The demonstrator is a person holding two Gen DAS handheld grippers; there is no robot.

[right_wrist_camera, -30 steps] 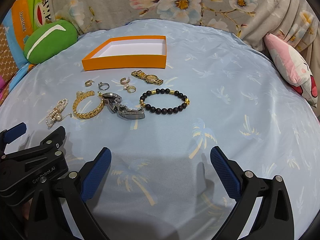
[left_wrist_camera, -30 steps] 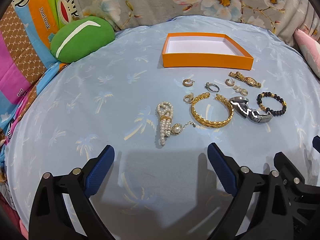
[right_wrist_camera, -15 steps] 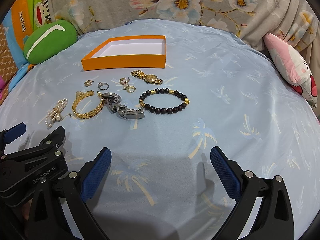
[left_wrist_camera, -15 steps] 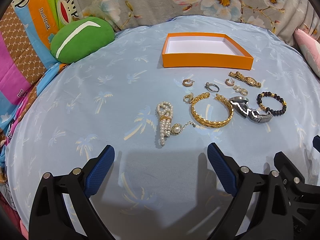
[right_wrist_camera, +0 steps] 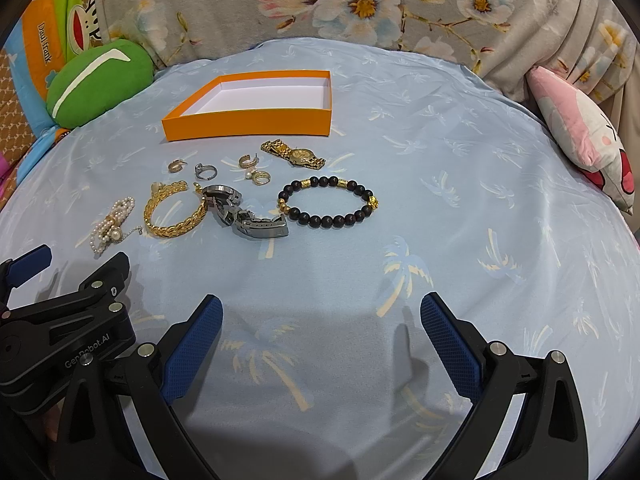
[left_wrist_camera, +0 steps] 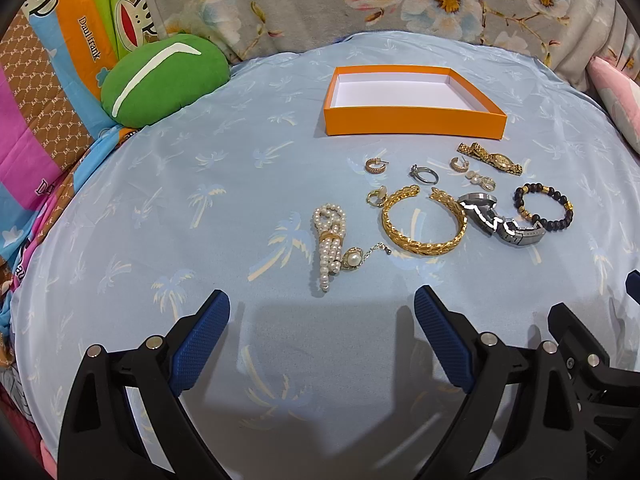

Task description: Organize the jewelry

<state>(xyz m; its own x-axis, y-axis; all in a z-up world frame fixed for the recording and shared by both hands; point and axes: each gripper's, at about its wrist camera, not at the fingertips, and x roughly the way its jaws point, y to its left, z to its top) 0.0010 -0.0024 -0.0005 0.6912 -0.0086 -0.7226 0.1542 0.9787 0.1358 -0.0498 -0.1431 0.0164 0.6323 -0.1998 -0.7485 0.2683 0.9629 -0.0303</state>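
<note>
An empty orange box (left_wrist_camera: 414, 122) (right_wrist_camera: 248, 124) with a white inside stands at the back of the blue sheet. In front of it lie a pearl piece (left_wrist_camera: 330, 246) (right_wrist_camera: 112, 226), a gold bangle (left_wrist_camera: 424, 222) (right_wrist_camera: 176, 212), a silver watch (left_wrist_camera: 500, 220) (right_wrist_camera: 248, 214), a black bead bracelet (left_wrist_camera: 544, 208) (right_wrist_camera: 328, 202), a gold watch (left_wrist_camera: 490, 158) (right_wrist_camera: 294, 154), a silver ring (left_wrist_camera: 424, 174) and small earrings (left_wrist_camera: 374, 165). My left gripper (left_wrist_camera: 322, 332) is open and empty, just short of the pearls. My right gripper (right_wrist_camera: 320, 332) is open and empty, short of the bead bracelet.
A green cushion (left_wrist_camera: 160, 80) lies at the back left, a pink plush pillow (right_wrist_camera: 588, 136) at the right. Floral fabric (right_wrist_camera: 360, 4) rises behind the box. The left gripper's body (right_wrist_camera: 60, 320) shows at the lower left of the right wrist view.
</note>
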